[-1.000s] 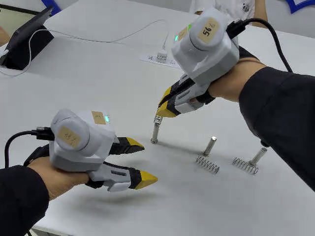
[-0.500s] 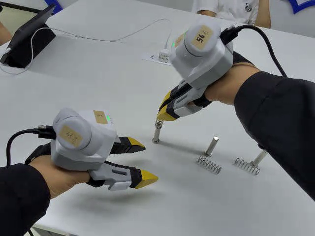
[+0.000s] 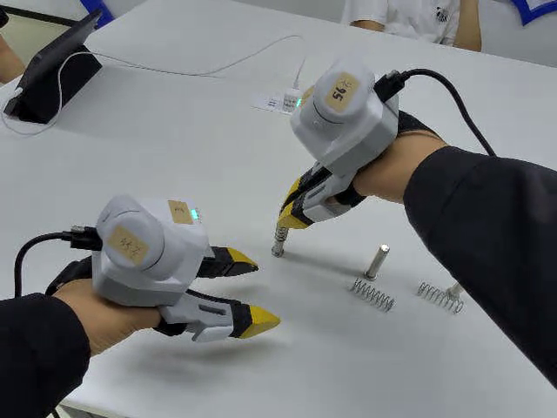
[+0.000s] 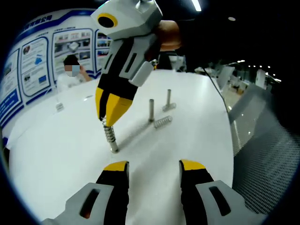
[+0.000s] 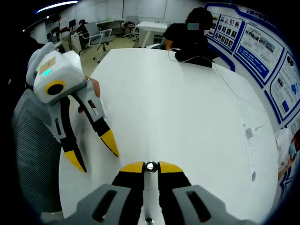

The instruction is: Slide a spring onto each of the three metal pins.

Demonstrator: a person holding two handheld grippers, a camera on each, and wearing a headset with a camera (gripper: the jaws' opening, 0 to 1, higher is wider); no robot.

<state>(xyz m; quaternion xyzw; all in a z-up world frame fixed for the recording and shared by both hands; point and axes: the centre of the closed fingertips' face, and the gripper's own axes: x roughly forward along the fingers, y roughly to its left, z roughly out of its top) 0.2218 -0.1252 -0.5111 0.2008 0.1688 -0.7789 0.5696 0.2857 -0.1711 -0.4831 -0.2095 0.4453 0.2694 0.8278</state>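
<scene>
Three metal pins stand on the white table. The left pin carries a spring around its upper part. My right gripper comes down on it from above, jaws shut on the spring's top end. The pin's tip shows between the right gripper jaws. The middle pin has a loose spring lying by its base. The right pin, partly behind my sleeve, has another spring lying beside it. My left gripper is open and holds nothing, low and left of the pins.
A dark tablet with a white cable stands at the far left. A white power strip lies behind the pins. A person sits at the table's far side. The table's near edge runs just below my left hand.
My right gripper has moved down the left pin, taking the spring lower on it. The left gripper has stayed where it was, still open.
</scene>
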